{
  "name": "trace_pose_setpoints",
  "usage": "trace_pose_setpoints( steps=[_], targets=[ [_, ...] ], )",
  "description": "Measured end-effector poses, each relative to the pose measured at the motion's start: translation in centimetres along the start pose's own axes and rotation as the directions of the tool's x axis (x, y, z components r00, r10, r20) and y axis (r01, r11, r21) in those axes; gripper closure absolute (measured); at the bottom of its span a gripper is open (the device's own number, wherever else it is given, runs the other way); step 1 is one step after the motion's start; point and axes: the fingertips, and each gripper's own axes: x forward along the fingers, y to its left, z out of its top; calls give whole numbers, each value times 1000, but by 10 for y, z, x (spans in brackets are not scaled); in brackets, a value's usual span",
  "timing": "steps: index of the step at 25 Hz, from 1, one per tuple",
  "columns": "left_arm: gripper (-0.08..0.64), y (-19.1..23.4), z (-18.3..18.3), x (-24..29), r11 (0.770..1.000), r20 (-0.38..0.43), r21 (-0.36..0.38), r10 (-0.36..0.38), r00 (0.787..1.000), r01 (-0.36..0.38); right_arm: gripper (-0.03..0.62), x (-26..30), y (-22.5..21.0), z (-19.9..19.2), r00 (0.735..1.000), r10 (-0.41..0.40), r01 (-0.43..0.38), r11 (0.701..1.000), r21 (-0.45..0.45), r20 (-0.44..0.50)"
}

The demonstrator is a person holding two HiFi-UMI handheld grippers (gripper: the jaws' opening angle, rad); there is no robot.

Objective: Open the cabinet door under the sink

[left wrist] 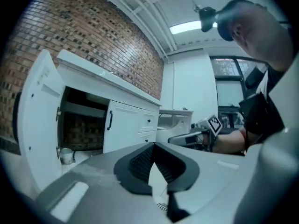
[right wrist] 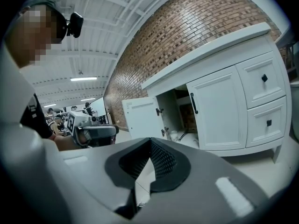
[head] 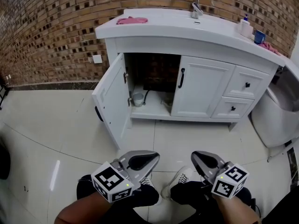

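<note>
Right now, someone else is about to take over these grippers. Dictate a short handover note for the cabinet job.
Left gripper: shut, holding nothing, held low and well back from the cabinet.
Right gripper: shut, holding nothing, beside the left one.
Left door under the sink: swung wide open, with a cup on the shelf inside.
Right door: closed, its black handle untouched.
Done: the left door is open.
Left: probably nothing, unless the right door must open too.

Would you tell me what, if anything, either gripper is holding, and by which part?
Nothing: left gripper and right gripper are both shut, empty, apart from the open cabinet door.
</note>
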Motion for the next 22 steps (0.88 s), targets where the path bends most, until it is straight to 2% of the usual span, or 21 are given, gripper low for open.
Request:
trace_pose_setpoints(
  steps=[2,3,6,11,14,22],
  targets=[
    [552,-7,-12,8,999,-20,42,-28,999,29,588,1,-1,-4,1000,6,-6,1000,17,-10],
    [552,-5,-14,10,999,-20,33,-30,999,30,588,2,0,-5,1000,10,-10,1000,23,-12],
    [552,9,-13,6,999,8,-41,4,1000,-3,588,5,5,-5,999,29,-29,1000,9,-18],
    [552,30,-2,-13,994,59,-91,62,996,-57,588,3,15,-7,998,52,-52,999,-14,-31],
    [552,35,-2,-15,991,64,-125,60,996,-52,588,4,18,-6,998,53,-53,998,-23,-30],
    [552,27,-12,-8,994,29,-104,29,999,-25,588,5,20,-6,999,37,-38,998,-47,-32]
  ],
)
